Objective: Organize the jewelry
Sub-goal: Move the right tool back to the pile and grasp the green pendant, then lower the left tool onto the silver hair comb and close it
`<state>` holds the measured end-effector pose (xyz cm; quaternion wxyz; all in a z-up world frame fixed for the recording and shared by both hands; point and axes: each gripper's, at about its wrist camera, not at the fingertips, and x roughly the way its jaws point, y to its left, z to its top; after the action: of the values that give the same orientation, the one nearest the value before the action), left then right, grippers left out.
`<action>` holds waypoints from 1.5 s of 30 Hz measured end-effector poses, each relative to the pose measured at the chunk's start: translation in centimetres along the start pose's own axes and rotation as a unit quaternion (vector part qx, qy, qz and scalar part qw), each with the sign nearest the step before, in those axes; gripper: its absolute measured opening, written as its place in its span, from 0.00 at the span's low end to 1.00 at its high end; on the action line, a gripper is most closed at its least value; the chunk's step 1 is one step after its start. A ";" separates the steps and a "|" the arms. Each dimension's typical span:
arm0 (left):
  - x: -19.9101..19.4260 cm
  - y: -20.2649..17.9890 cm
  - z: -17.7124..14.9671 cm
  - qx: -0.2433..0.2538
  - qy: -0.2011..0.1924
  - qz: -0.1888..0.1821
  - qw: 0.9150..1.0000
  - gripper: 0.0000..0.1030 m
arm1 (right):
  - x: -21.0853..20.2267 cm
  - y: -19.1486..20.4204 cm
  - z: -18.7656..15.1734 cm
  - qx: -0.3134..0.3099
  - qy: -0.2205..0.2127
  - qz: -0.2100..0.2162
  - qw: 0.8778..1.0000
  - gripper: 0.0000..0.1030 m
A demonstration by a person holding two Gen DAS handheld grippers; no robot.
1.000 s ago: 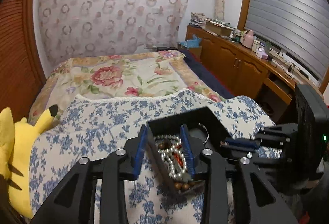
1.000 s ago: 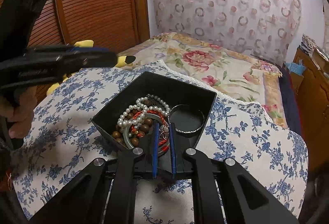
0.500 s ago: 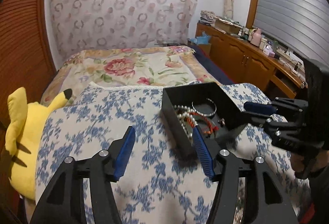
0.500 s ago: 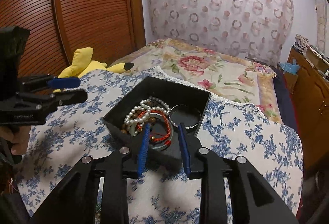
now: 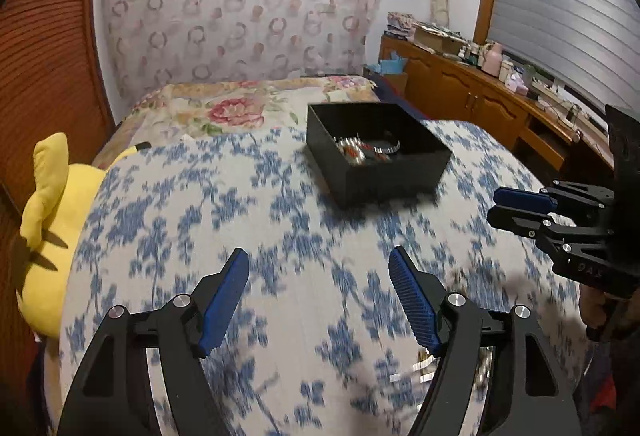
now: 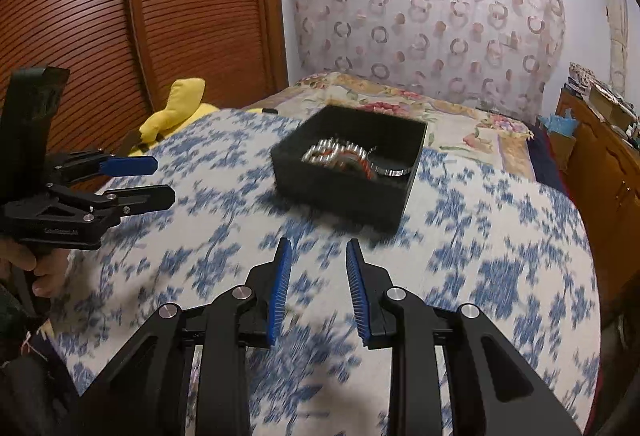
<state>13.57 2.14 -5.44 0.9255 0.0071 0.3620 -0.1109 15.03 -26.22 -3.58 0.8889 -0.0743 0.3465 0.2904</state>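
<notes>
Here the black box (image 5: 376, 155) holds pearls, red beads, a bangle — both grippers' fingers spread, empty.

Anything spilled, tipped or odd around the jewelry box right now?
Nothing stands out. The black box sits upright on the blue-floral cloth, jewelry heaped inside it. Both grippers, left and right, are open, empty and clear of it. Small glints beside the left fingers are too blurred to identify.
</notes>
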 end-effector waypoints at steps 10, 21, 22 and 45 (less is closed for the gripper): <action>-1.2 -0.7 -4.8 -0.008 0.010 -0.007 1.000 0.67 | -0.1 2.4 -2.7 -0.007 0.012 0.014 1.000 0.30; -2.8 -0.5 -6.9 -0.014 0.009 -0.006 1.000 0.67 | 3.4 4.7 -1.7 -0.024 0.057 0.050 0.997 0.30; -2.9 -0.4 -7.1 -0.016 0.008 -0.006 1.000 0.67 | 3.8 4.9 -1.6 -0.028 0.064 0.050 0.996 0.30; -3.6 -1.6 -7.9 -0.008 0.012 -0.015 1.000 0.67 | -1.3 2.7 -0.2 0.002 0.000 0.040 0.999 0.16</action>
<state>5.41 2.00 -8.78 0.9193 -0.0043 0.3743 -0.1218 12.62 -24.66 -2.69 0.8767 -0.0586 0.3495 0.3253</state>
